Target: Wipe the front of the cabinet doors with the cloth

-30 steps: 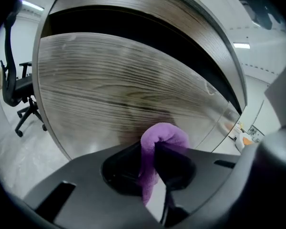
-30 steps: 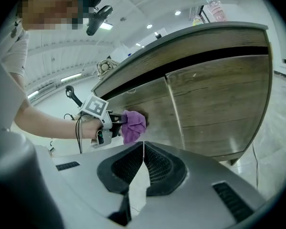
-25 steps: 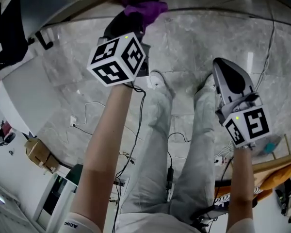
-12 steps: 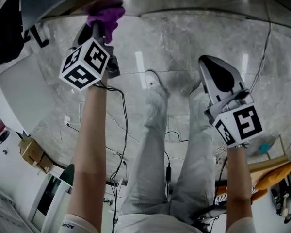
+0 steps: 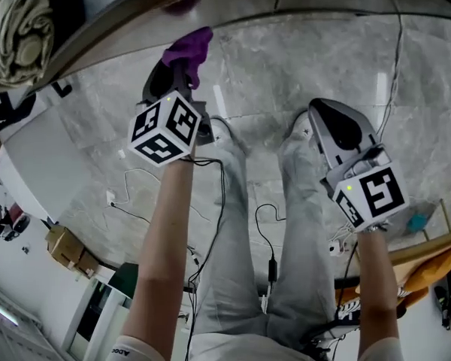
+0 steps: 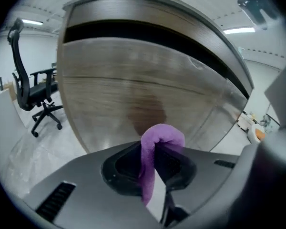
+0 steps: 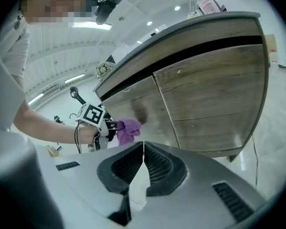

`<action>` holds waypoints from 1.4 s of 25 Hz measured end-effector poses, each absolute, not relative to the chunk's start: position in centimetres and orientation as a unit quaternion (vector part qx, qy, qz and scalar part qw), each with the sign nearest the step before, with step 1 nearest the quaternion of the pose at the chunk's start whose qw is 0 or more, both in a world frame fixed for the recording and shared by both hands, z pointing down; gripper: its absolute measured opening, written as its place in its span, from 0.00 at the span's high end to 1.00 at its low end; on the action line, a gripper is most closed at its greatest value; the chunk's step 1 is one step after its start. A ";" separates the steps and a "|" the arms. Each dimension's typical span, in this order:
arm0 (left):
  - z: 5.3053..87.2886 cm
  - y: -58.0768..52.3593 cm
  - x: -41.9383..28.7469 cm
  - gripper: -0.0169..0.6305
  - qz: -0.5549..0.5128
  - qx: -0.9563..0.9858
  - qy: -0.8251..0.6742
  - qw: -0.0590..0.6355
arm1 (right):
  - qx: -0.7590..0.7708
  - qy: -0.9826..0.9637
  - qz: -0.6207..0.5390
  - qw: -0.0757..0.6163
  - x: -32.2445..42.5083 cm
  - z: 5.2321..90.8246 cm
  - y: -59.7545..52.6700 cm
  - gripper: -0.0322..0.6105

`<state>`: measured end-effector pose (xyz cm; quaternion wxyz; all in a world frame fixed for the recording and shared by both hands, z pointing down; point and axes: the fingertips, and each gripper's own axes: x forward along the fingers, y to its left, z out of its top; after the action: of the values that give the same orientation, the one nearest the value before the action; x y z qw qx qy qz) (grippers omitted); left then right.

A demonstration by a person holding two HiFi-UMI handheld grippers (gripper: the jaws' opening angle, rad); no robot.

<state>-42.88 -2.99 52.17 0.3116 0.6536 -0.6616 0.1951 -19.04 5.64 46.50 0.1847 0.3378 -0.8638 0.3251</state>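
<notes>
Left gripper: jaws clamped on a folded purple cloth, raised just in front of the brown wood-grain cabinet door; whether the cloth touches the door cannot be told. Right gripper: jaws closed together, nothing between them, well apart from the cabinet and pointing towards it.

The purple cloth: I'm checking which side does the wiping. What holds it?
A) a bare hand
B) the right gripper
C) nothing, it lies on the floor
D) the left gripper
D: the left gripper has its jaws shut on the purple cloth, and the right gripper is shut on nothing.
</notes>
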 end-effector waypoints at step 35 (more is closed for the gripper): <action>62.4 -6.3 -51.9 0.88 0.263 0.643 -0.610 0.382 | 0.377 -0.838 0.351 0.178 -26.0 51.6 8.1 0.90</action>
<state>-51.88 -6.29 62.35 0.3815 0.6427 -0.6099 0.2635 -26.03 8.11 51.59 0.1783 0.3772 -0.8383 0.3508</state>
